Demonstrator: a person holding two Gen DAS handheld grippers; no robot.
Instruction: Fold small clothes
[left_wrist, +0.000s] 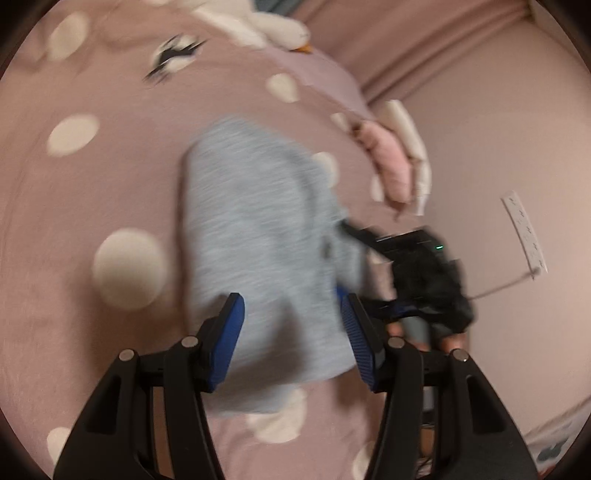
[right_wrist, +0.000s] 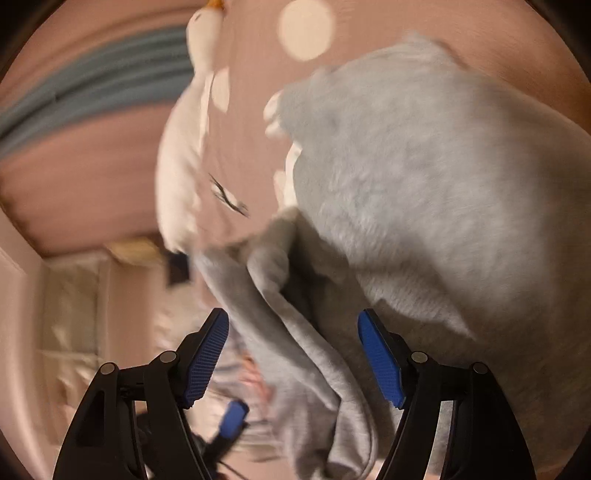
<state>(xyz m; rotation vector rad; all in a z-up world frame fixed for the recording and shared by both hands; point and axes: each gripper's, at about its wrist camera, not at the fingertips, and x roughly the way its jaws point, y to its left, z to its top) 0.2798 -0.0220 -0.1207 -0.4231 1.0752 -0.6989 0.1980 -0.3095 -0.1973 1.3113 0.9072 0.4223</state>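
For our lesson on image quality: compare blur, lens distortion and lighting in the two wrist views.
Left wrist view: motion blur smears the grey garment and the dotted pink bedspread; the left gripper stays sharp; fisheye curves the scene, corners dark. Right wrist view: heavier blur on the garment and white plush goose; the right gripper is crisp. Both: dim, warm, soft lighting without glare.

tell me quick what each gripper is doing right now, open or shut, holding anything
Left gripper: open, jaws wide over the grey garment, gripping nothing.
Right gripper: open, a fold of the grey garment hangs between its jaws, not clamped.
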